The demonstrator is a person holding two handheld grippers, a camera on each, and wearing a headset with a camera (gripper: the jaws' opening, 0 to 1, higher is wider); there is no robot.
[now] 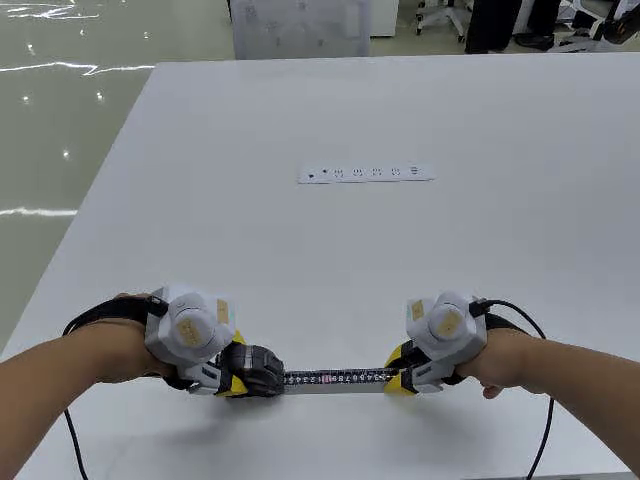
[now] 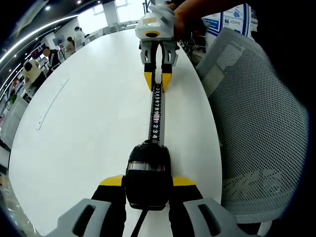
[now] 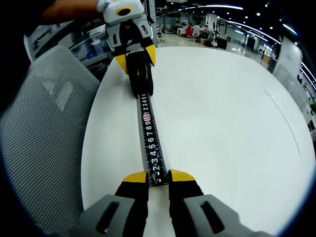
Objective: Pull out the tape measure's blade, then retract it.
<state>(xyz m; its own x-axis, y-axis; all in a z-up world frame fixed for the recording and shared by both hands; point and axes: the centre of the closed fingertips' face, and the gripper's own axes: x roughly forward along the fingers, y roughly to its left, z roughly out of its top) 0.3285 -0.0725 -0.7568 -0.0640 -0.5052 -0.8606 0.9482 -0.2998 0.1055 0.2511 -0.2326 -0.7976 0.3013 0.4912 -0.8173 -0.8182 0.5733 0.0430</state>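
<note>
A black tape measure case sits low over the white table's near edge, held in my left gripper, whose yellow-tipped jaws are shut on the case. A dark numbered blade runs out of it to the right. My right gripper is shut on the blade's end hook. In the left gripper view the blade stretches away to the right gripper. In the right gripper view the blade leads to the case in the left gripper.
A white power strip lies flat mid-table, well beyond the grippers. The white table has wide bare room ahead. A grey mesh chair back stands close to the table's near edge. Glossy floor lies off the left side.
</note>
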